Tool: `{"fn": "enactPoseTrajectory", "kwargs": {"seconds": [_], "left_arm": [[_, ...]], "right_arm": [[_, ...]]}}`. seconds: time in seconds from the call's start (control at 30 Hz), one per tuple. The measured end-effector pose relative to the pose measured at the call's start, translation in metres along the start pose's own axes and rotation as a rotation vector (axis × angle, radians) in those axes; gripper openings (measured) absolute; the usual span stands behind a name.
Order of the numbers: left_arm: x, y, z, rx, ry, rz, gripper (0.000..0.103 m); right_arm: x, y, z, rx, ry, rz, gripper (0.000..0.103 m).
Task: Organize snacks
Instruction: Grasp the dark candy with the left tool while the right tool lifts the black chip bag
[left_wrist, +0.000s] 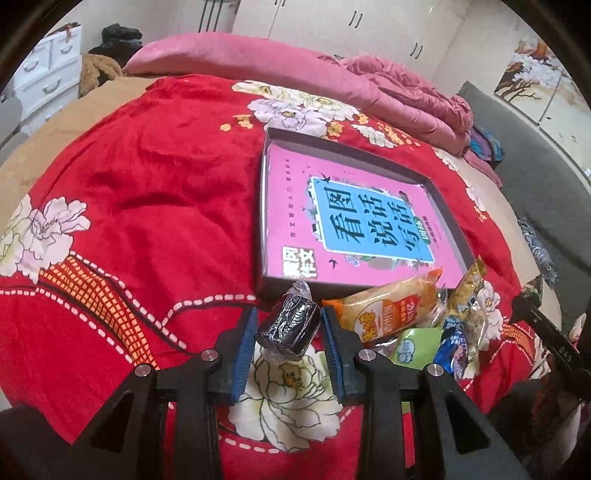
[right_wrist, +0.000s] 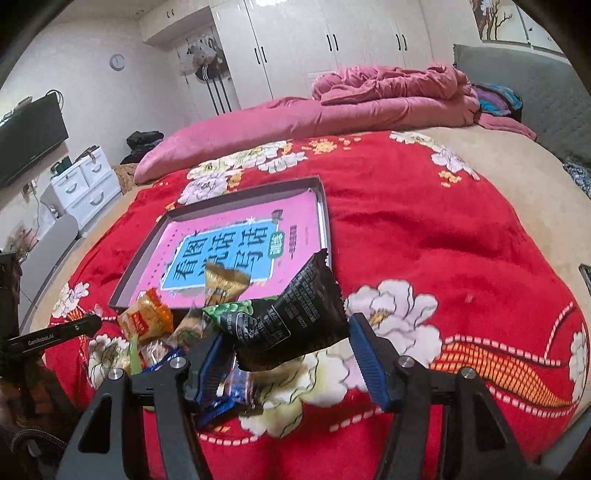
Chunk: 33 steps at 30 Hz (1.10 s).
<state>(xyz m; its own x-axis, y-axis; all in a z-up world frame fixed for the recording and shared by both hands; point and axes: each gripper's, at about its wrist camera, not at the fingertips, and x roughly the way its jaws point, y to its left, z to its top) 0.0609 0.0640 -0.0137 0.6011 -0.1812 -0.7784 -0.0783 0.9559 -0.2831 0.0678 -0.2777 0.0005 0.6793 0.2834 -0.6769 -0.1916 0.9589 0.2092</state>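
While left tongs (left_wrist: 289, 328) pinch roll (left_wrist: 290, 326), right tongs (right_wrist: 291, 343) grip packet (right_wrist: 295, 314).

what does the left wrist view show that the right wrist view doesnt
Only the left wrist view shows the left gripper with a small dark foil-wrapped snack between its fingers. Only the right wrist view shows the right gripper around a black snack bag, plus a wall TV and clock. Both show the shallow box with the pink book, the orange snack packet and the red floral blanket.
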Motion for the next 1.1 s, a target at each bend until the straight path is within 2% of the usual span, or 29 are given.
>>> {"fn": "enactPoseTrajectory", "kwargs": {"seconds": [0.33, 0.6, 0.87, 1.1], "left_arm": [[0.002, -0.012, 0.02, 0.008, -0.038, 0.011, 0.036], [0.009, -0.02, 0.032, -0.006, -0.043, 0.009, 0.036], [0.024, -0.021, 0.045, -0.038, -0.038, 0.015, 0.036], [0.036, -0.024, 0.048, -0.036, -0.022, 0.025, 0.036]], "right_arm": [[0.017, -0.003, 0.019, -0.023, -0.022, 0.014, 0.064], [0.031, -0.014, 0.033, -0.026, -0.028, -0.01, 0.064], [0.049, -0.019, 0.041, -0.026, -0.002, -0.002, 0.064], [0.072, -0.013, 0.046, -0.077, 0.046, -0.003, 0.064]]}}
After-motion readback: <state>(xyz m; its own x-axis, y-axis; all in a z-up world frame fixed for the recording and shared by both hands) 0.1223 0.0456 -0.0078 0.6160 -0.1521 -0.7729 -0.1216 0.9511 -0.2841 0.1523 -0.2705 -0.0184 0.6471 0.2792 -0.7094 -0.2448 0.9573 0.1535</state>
